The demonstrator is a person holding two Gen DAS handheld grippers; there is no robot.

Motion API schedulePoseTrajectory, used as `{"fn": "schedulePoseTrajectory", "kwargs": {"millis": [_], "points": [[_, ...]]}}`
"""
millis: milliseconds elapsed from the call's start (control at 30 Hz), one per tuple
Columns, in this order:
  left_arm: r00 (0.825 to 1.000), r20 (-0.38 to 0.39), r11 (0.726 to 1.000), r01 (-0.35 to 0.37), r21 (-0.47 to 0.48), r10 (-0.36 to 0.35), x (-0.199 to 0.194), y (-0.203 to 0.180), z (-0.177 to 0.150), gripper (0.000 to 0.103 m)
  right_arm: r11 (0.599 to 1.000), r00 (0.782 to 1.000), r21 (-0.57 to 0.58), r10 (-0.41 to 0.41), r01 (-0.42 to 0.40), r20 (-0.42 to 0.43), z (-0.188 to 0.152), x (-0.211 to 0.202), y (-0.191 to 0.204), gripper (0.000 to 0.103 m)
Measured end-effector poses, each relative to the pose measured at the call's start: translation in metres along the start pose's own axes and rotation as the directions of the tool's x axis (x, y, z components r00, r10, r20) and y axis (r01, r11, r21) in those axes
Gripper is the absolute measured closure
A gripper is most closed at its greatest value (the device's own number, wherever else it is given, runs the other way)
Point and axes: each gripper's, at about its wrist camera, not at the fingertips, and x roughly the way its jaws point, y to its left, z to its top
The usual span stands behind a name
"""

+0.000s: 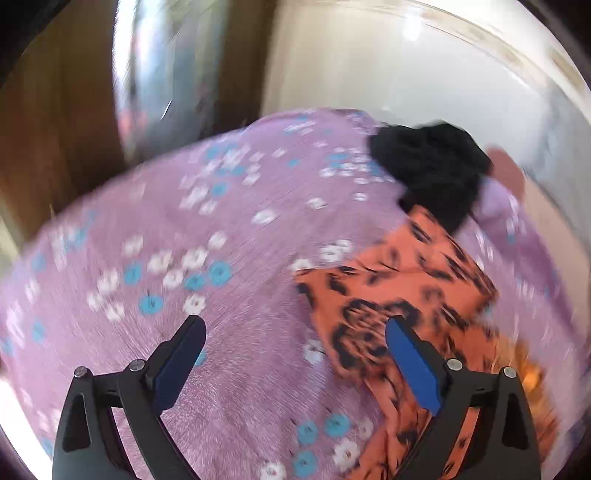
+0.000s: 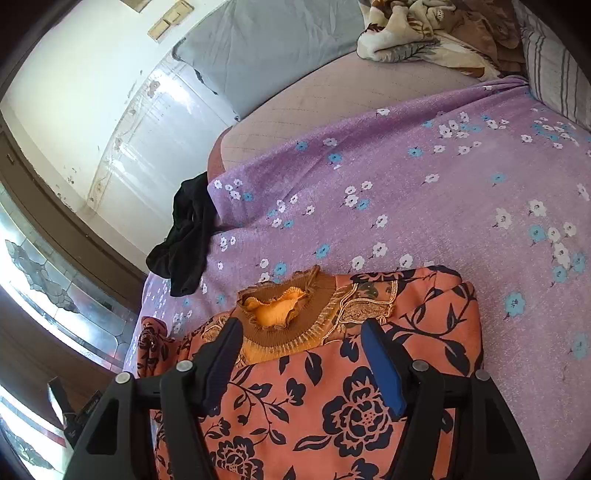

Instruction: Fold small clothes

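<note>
Home bedroom, bed with purple floral sheet (image 2: 424,229), grey pillow (image 2: 266,48), crumpled blanket (image 2: 424,33)

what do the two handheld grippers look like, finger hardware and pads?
Both match. Left gripper: two black plastic fingers on triangular cut-out linkage arms, silver round pivot pins at the joints, blue pads on the inner faces. Right gripper: same black linkages, silver pins, blue pads. No cables, markings or sleeves visible in either wrist view.

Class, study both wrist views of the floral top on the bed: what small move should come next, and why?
Probably lower the right gripper and close it near the ruffled collar of the orange floral top. Its jaws stand open and hold nothing; the left gripper is open too, over the top's edge on the purple bedspread.
</note>
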Motion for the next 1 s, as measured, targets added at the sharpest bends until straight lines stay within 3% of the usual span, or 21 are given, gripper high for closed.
{"fn": "schedulePoseTrajectory", "kwargs": {"millis": [100, 200, 300, 367, 433, 533, 600, 733, 833, 933, 1000], "points": [[0.988, -0.091, 0.984, 0.115, -0.133, -0.128, 0.019, 0.02, 0.001, 0.006, 1.0, 1.0, -0.021, -0.008, 0.007, -0.023, -0.002, 0.011, 0.006, 0.033], [0.964, -0.132, 0.964, 0.207, -0.167, -0.23, 0.032, 0.015, -0.001, 0.006, 0.999, 0.999, -0.04, -0.006, 0.004, -0.052, -0.006, 0.022, 0.013, 0.033], [0.933, -0.171, 0.941, 0.286, -0.182, -0.316, 0.046, 0.003, -0.005, 0.03, 0.998, 0.998, -0.065, -0.013, 0.008, -0.069, -0.009, 0.029, 0.017, 0.033], [0.914, -0.224, 0.933, 0.297, -0.201, -0.339, 0.068, -0.003, -0.003, 0.059, 0.998, 0.997, -0.069, -0.012, 0.007, -0.074, -0.01, 0.031, 0.018, 0.033], [0.892, -0.243, 0.913, 0.324, -0.248, -0.382, 0.079, -0.005, -0.006, 0.075, 0.998, 0.997, -0.068, -0.01, 0.005, -0.074, -0.01, 0.032, 0.018, 0.033], [0.902, -0.185, 0.912, 0.349, -0.217, -0.39, 0.067, -0.011, -0.001, 0.102, 0.998, 0.998, -0.069, -0.015, 0.01, -0.06, -0.008, 0.029, 0.019, 0.033], [0.896, -0.146, 0.902, 0.396, -0.171, -0.42, 0.05, -0.026, 0.003, 0.102, 0.998, 0.999, -0.065, -0.013, 0.01, -0.048, -0.007, 0.026, 0.019, 0.033], [0.852, -0.085, 0.856, 0.517, -0.023, -0.516, -0.004, -0.072, 0.007, 0.101, 0.998, 1.0, -0.06, -0.006, 0.005, -0.027, -0.006, 0.017, 0.02, 0.033], [0.803, -0.072, 0.797, 0.596, 0.097, -0.592, -0.051, -0.112, 0.002, 0.101, 0.998, 1.0, -0.067, 0.006, -0.007, -0.016, -0.007, 0.008, 0.022, 0.033], [0.772, -0.1, 0.742, 0.632, 0.222, -0.628, -0.088, -0.16, -0.016, 0.101, 0.995, 1.0, -0.1, 0.014, -0.012, 0.012, -0.007, -0.005, 0.027, 0.033], [0.73, -0.154, 0.682, 0.679, 0.272, -0.665, -0.107, -0.195, -0.038, 0.101, 0.995, 0.999, -0.103, 0.015, -0.011, 0.039, -0.005, -0.014, 0.027, 0.033]]}}
